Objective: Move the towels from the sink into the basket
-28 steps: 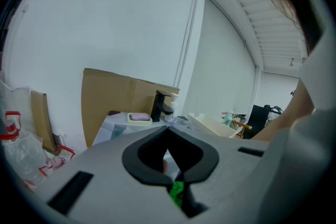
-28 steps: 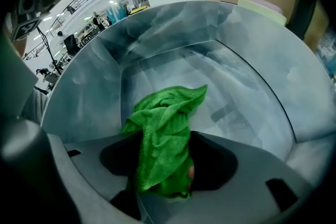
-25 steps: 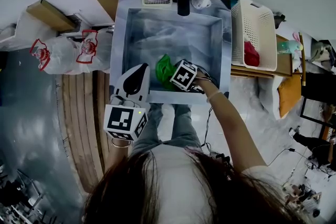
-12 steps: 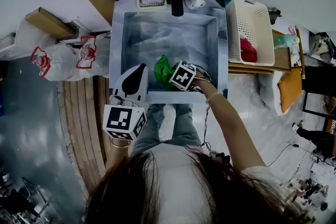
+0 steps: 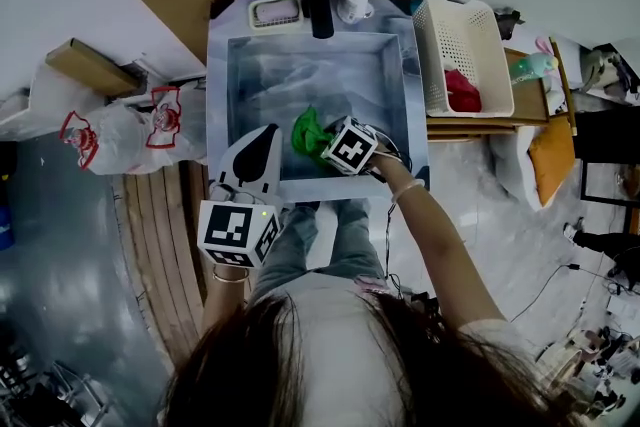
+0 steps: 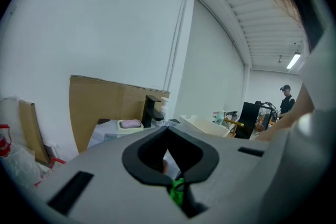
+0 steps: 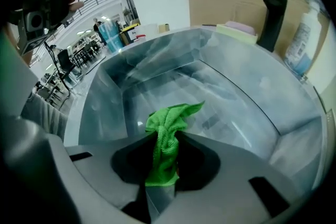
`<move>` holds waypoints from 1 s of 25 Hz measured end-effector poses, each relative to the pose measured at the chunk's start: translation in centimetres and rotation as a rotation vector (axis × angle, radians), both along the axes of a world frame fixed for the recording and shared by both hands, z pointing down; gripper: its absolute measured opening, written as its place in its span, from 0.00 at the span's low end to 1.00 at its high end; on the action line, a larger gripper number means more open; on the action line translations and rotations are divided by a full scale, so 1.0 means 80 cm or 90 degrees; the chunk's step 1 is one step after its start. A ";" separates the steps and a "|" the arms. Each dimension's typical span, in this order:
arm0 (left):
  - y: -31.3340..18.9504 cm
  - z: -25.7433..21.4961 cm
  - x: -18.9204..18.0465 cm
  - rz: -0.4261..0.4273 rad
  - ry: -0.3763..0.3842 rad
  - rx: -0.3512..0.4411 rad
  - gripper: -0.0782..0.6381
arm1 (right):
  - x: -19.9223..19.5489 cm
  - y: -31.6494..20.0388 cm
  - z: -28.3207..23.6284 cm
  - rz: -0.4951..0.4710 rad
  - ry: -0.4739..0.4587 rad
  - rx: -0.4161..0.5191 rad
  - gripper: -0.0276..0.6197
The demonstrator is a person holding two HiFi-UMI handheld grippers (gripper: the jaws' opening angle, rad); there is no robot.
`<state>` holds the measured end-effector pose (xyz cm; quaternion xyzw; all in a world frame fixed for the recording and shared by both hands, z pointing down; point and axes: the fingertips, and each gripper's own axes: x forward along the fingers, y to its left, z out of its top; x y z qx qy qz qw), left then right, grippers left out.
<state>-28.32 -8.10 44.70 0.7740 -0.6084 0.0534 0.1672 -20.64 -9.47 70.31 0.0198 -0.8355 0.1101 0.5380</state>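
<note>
Near the front wall of the sink, the green towel is pinched in the jaws of the right gripper, which have just been closing on it; no other towel shows in the sink. To the right of the sink, the white basket holds a red cloth, so I judge this the last towel, with the carry and drop left. At the sink's front left corner the left gripper hovers, jaws together and empty.

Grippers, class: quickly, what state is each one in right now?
Left gripper: shut, empty.
Right gripper: jaws just closed further, now shut on the crumpled green cloth towel.
</note>
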 end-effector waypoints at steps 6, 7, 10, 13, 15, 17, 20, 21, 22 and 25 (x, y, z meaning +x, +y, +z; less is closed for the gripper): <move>-0.004 -0.008 0.004 0.013 -0.006 0.008 0.12 | -0.001 -0.009 -0.028 0.036 -0.030 0.017 0.20; -0.005 -0.010 0.004 0.015 -0.007 0.009 0.12 | -0.002 -0.012 -0.033 0.043 -0.039 0.022 0.20; -0.006 -0.014 0.005 0.020 -0.007 0.013 0.12 | -0.006 -0.019 -0.047 0.059 -0.067 0.043 0.20; -0.006 -0.019 0.007 0.026 -0.009 0.018 0.12 | -0.007 -0.021 -0.056 0.079 -0.091 0.051 0.20; -0.007 -0.023 0.009 0.031 -0.009 0.022 0.12 | -0.007 -0.022 -0.061 0.095 -0.103 0.057 0.20; -0.007 -0.024 0.011 0.037 -0.010 0.026 0.12 | -0.006 -0.023 -0.067 0.112 -0.114 0.064 0.20; -0.007 -0.027 0.014 0.048 -0.011 0.029 0.12 | -0.004 -0.023 -0.078 0.143 -0.136 0.071 0.20; -0.007 -0.027 0.015 0.051 -0.011 0.031 0.12 | -0.003 -0.023 -0.081 0.153 -0.142 0.074 0.20; -0.007 -0.028 0.016 0.053 -0.010 0.032 0.12 | -0.002 -0.023 -0.085 0.163 -0.149 0.078 0.20; -0.008 -0.031 0.018 0.062 -0.006 0.036 0.12 | 0.001 -0.022 -0.098 0.188 -0.167 0.093 0.20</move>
